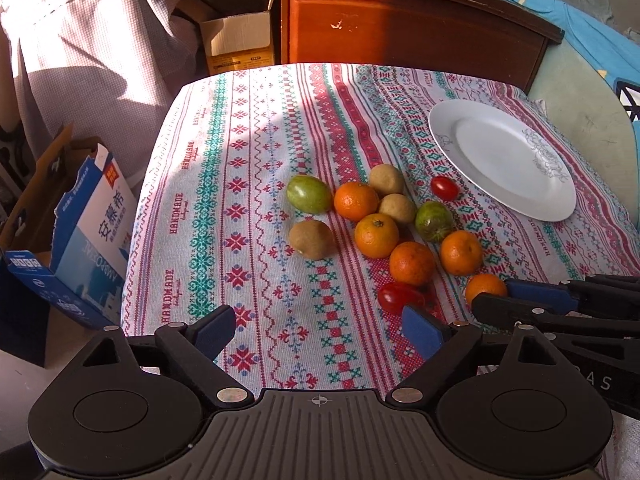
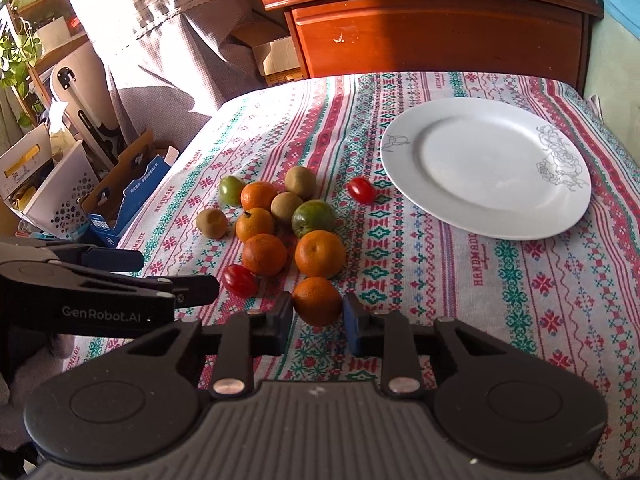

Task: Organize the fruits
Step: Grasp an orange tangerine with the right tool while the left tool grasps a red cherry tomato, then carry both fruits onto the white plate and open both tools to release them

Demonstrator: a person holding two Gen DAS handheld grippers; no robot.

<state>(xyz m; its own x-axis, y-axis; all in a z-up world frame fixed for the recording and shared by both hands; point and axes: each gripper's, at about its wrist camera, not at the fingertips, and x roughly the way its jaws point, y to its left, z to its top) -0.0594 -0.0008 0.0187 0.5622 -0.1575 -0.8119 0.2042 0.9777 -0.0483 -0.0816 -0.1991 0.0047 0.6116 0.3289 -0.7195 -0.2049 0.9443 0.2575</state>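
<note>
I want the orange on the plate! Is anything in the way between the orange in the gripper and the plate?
Nothing visible blocks it. The right gripper has the orange between its fingers, and only bare tablecloth lies between it and the empty plate. The other fruit sits off to the left.

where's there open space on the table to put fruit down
The white plate holds nothing. Bare cloth runs along the tablecloth left of the kiwi, and below the plate. The fruit cluster around the orange between the right tongs is crowded.
</note>
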